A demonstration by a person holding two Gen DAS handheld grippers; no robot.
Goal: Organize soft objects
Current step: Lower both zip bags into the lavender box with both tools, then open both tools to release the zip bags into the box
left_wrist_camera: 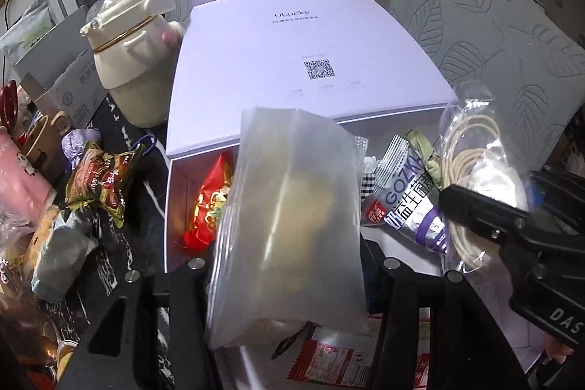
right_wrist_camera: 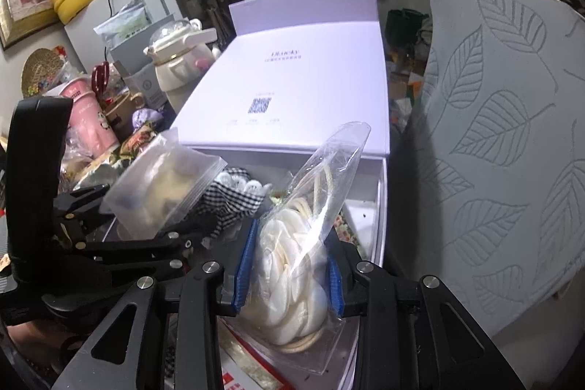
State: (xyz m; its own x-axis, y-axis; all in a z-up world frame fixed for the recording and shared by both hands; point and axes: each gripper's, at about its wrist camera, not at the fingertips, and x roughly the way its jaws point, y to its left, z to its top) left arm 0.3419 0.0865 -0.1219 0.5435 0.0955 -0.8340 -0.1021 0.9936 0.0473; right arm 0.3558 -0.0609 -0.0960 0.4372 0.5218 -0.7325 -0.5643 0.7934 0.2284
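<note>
Everywhere clutter round white box (left_wrist_camera: 310,61).

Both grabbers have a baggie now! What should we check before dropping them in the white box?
1. Left gripper shut on the frosted zip bag: ok.
2. Right gripper shut on the clear bag of white fabric and cord: ok.
3. White box open, lid folded back: ok.
4. Both bags held above the box opening: ok.
5. Free room inside: cannot tell; checkered cloth, red packet and other packets already fill much of it.
6. Zip seals closed: cannot tell.
</note>
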